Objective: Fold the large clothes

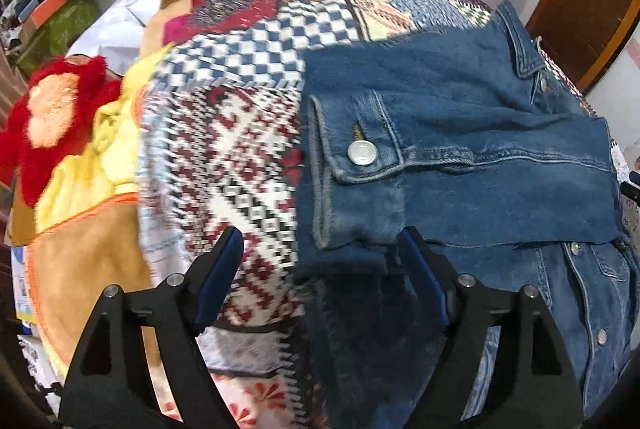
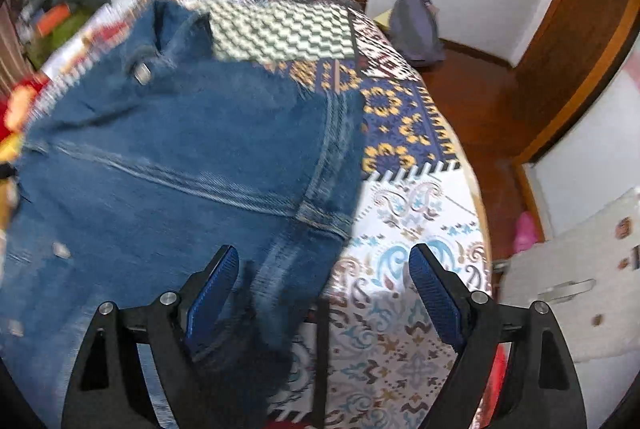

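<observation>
Seen from the left wrist: left gripper (image 1: 320, 261) spread wide, holding nothing, poised over the near edge of the denim jacket (image 1: 460, 149), which lies on the patchwork bedspread (image 1: 248, 41) from centre out to 3 o'clock. Sleeve cuff (image 1: 356, 149) with its metal button folded across the body, pointing toward 9 o'clock. Piled blankets and a red furry cushion (image 1: 52, 125) at 9 o'clock, well apart from the jacket. Seen from the right wrist: right gripper (image 2: 324, 261) likewise wide apart and empty, its left finger over denim at 7 o'clock, its right finger over bare bedspread at 5 o'clock. Jacket filling centre to 9 o'clock, side seam running toward 6 o'clock; bed edge and wooden floor (image 2: 480, 97) at 3 o'clock. Much blur here. Likely risks: pinching bedspread along with denim, since both fingers straddle the hem; catching only the top layer, letting the folded sleeve slide open; uneven lift between the two sides skewing the fold.
</observation>
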The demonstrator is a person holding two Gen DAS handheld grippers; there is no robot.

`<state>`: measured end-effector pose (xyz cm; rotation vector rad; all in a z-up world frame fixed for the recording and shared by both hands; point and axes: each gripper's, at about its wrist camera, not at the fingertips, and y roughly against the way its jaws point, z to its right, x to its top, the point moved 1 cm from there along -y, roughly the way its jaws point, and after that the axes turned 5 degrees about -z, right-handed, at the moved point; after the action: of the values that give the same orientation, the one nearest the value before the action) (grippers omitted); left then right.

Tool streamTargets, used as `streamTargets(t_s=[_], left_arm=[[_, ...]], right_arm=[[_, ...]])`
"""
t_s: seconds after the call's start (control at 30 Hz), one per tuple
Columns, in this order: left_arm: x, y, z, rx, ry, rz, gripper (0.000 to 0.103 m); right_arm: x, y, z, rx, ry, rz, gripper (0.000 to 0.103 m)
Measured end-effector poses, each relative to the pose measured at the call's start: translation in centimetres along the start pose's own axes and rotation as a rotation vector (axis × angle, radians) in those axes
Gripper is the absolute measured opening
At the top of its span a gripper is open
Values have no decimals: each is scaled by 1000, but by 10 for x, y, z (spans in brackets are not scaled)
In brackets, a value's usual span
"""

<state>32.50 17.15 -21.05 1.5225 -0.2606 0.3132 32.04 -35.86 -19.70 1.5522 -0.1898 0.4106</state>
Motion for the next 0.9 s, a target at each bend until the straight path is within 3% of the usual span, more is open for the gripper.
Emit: streamTargets(t_s=[0.13,0.23,0.4,0.57,0.73,0.77,0.83,0.87,0.9], left_arm=[[11,19,-20,-8,30,56,82],[31,12,-34,-33,84,55,82],[75,-44,-47,-158,156,-64,82],[102,-79,-49,-284,252,-78,83],[120,-102,-36,-324,250,-84,82],[122,-102,-31,-335,240,-69,78],[121,-94,-16,-393,168,-18,47],[120,-90,-12,-370,143,4,44],[117,-81,-4,-318,102,53,34]], right_arm=[[14,6,12,130,-90,26,86],[29,-3,19,150,-131,38,86],[52,-31,27,173,-167,-22,86],[62,-56,37,259,-207,-81,86],[69,-77,35,300,-218,-96,85],[71,-79,33,296,-207,-86,85],[74,-82,26,303,-183,-59,84],[75,-83,21,324,-167,-47,80],[76,-84,16,336,-154,-43,78]])
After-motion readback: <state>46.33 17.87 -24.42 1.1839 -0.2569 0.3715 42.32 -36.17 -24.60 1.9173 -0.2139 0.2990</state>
